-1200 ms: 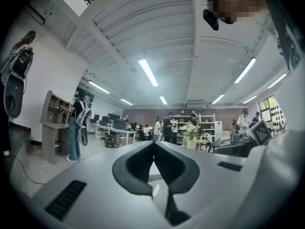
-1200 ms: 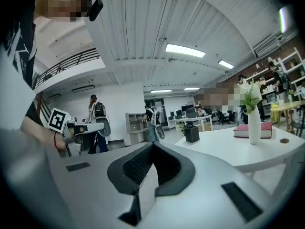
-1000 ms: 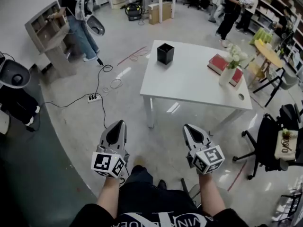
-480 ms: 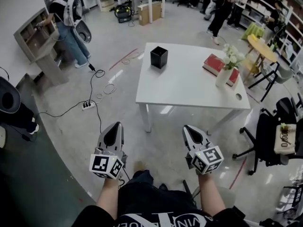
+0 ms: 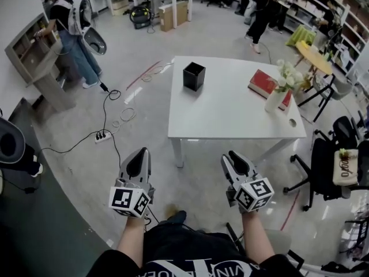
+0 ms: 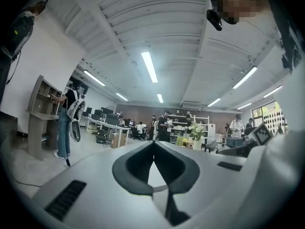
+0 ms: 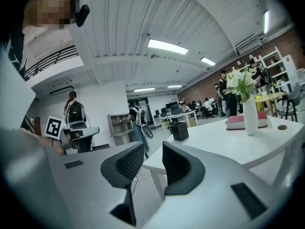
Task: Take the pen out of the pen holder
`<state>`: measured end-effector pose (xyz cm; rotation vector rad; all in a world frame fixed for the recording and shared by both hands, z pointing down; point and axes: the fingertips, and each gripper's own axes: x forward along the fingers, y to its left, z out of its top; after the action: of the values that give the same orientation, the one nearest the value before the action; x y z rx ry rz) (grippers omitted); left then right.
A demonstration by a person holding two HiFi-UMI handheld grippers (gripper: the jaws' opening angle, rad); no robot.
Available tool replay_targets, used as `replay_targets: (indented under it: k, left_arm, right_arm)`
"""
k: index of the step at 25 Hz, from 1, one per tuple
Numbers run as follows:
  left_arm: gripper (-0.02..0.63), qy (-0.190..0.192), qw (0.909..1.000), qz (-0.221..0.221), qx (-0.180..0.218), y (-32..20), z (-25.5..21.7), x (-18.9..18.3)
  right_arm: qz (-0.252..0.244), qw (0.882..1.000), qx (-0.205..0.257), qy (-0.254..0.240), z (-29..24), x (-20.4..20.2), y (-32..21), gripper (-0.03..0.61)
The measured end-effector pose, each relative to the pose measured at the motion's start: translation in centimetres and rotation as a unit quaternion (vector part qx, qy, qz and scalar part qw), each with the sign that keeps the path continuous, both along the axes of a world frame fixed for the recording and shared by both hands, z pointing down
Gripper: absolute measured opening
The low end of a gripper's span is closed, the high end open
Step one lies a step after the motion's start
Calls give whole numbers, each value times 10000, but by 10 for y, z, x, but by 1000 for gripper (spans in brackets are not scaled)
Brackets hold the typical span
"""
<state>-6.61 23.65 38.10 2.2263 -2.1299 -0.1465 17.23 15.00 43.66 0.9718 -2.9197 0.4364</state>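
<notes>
Black pen holder — on white table

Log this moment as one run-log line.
phase: pre-reach | left tool: shut, empty | right tool: jaws just opening, nothing between | pen holder: on table, not yet reached

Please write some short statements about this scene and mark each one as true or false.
1. The pen holder stands on the table. True.
2. The vase stands on the floor. False: it stands on the table.
3. The right gripper is shut. False: its jaws have just been opening and stand apart, with nothing between them.
4. The left gripper is shut and empty. True.
</notes>
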Motion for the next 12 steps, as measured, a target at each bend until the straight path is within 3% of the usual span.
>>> replay_targets:
  k: [12]
  left_arm:
    - [-12, 22, 9992, 392, 99, -55, -8, -56]
  right_arm:
    - [497, 9987, -37, -136, 1, -43, -32, 164]
